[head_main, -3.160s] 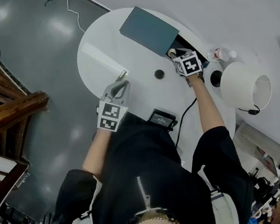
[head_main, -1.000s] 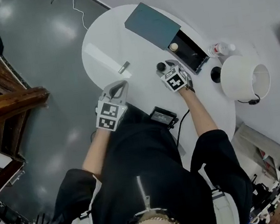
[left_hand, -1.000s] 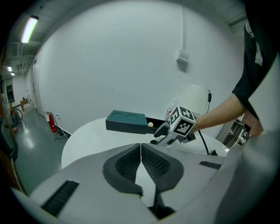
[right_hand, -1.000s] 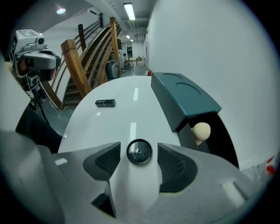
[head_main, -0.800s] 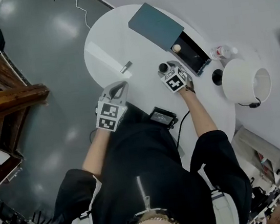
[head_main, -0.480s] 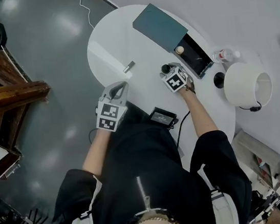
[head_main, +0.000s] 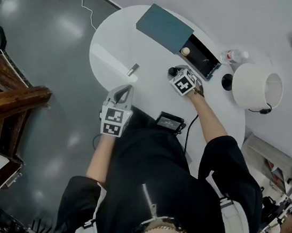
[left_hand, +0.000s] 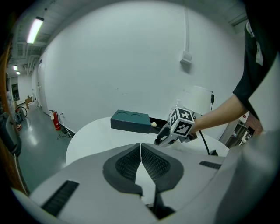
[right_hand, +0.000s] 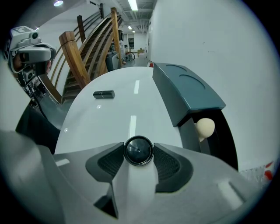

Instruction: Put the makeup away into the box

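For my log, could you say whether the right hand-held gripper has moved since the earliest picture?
Yes. The right hand-held gripper drew back from the open box toward the person; its jaws have just been closing on the black pot.

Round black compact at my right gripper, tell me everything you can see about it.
The round black compact is a small closed disc with a glossy, reflective top inside a black rim, probably plastic. It lies flat on the white table, near the open dark teal box. The right gripper has just been closing its jaws, and both pads touch the compact's sides.
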`<action>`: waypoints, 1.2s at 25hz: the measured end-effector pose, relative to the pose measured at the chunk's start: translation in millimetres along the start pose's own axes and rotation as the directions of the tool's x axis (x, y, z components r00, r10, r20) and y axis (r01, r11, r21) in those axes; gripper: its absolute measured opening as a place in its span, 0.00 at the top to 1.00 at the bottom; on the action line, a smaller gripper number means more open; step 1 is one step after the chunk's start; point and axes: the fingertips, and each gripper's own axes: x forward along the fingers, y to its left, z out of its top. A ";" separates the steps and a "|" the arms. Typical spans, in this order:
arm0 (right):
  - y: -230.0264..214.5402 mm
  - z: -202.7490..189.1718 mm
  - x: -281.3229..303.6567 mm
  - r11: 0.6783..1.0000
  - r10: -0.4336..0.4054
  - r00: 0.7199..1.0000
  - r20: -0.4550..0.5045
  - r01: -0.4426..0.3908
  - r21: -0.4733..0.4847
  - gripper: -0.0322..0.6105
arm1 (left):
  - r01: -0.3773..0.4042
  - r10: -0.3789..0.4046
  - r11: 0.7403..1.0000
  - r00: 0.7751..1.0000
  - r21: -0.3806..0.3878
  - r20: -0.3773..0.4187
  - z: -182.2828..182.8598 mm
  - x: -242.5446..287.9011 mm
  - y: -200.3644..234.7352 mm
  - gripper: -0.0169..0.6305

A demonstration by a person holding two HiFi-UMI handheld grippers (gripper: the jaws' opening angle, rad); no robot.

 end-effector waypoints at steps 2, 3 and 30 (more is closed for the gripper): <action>-0.6 0.5 -5.0 1.000 -0.002 1.000 0.007 0.002 0.005 0.63 | 0.008 -0.008 1.000 1.000 0.005 0.002 1.6 1.3 -2.2 0.95; -0.9 1.3 -7.9 1.000 -0.002 1.000 0.013 0.002 0.009 0.63 | 0.012 -0.012 1.000 1.000 0.007 0.003 2.4 2.2 -3.3 0.95; -108.9 4.1 -110.9 0.939 -0.219 0.961 0.168 0.161 0.305 0.63 | 0.136 -0.136 0.987 0.991 0.082 -0.012 24.7 40.4 -37.1 0.95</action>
